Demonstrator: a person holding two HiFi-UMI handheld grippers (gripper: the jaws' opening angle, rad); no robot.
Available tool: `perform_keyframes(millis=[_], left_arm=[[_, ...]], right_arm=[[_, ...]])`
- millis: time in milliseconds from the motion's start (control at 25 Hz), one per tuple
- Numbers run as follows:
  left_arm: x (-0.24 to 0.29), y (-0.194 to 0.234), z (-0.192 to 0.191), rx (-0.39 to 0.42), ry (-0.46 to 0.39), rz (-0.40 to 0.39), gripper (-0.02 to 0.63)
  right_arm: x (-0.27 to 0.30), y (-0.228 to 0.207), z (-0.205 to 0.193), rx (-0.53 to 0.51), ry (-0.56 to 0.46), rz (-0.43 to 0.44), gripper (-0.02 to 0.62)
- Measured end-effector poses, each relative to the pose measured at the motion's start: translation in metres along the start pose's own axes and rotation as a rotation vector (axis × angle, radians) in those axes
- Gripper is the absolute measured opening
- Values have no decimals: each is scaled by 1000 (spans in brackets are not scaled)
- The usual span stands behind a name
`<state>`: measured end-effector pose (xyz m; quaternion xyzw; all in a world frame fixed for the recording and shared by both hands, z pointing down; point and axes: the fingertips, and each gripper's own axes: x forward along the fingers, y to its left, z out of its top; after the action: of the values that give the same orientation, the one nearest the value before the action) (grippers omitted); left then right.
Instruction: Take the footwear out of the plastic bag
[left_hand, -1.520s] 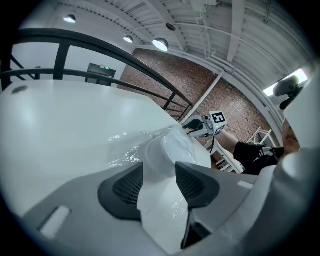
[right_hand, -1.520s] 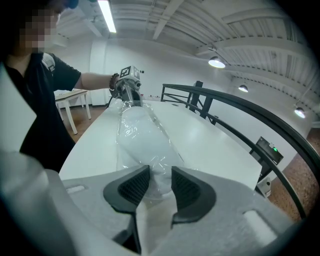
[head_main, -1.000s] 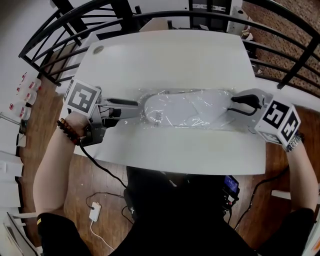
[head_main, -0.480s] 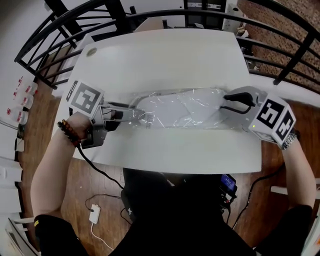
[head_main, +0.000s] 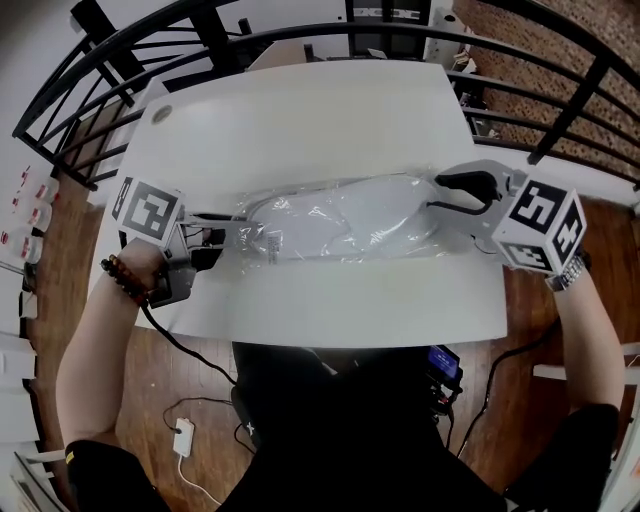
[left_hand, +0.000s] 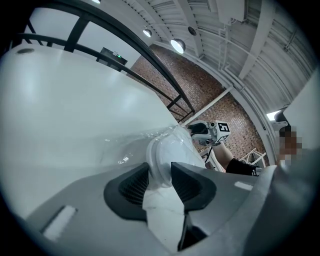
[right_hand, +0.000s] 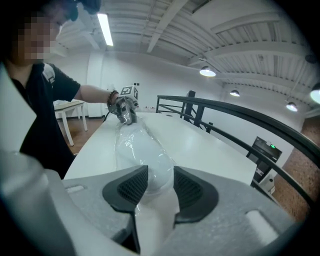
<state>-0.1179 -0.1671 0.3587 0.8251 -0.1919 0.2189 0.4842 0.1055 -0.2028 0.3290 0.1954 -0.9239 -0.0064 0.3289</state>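
We see a white desk (head_main: 300, 110) with a small round disc (head_main: 162, 114) set near its far left corner. Behind it curves a black metal railing (head_main: 300, 35), and beyond that lies brown patterned carpet (head_main: 560, 40). Below the desk's near edge is a wooden floor (head_main: 190, 385), where a black cable (head_main: 185, 345) trails near a white power adapter (head_main: 181, 435). From the left claw's view we make out a brick wall (left_hand: 200, 90) and a round ceiling lamp (left_hand: 179, 46). From the right claw's view we see a fluorescent tube (right_hand: 105, 29) overhead and a small white table (right_hand: 70, 107) standing beside the desk.
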Motion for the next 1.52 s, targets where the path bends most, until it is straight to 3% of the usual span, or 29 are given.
perform_keyframes(millis=[240,360,520,640,760,920,1080,1280,1520], left_arm=[[-2,-2,3,4,-21,-14,146],[-2,-6,8,27,-35,-24,132],[-12,-10,9,110,-53,-8,124],[-24,-6,10,216,-77,42,120],[-28,-7,12,257,-101,56,110],[-35,-8,15,272,-128,78,92],[-38,-9,18,276,-154,85,86],[-41,-5,13,185,-198,44,83],[-48,-3,11,152,-242,1,80]], right_arm=[[-7,-15,-18,286,15,54,173],[-5,-12,-25,361,33,102,173],[-3,-5,-22,357,52,122,166],[-3,5,-15,324,44,135,109],[-4,7,-11,297,28,131,75],[-9,3,-11,281,9,107,-3],[-11,-2,-15,272,4,93,-6],[-11,-8,-20,278,4,70,-6],[-12,-12,-26,296,11,43,-8]])
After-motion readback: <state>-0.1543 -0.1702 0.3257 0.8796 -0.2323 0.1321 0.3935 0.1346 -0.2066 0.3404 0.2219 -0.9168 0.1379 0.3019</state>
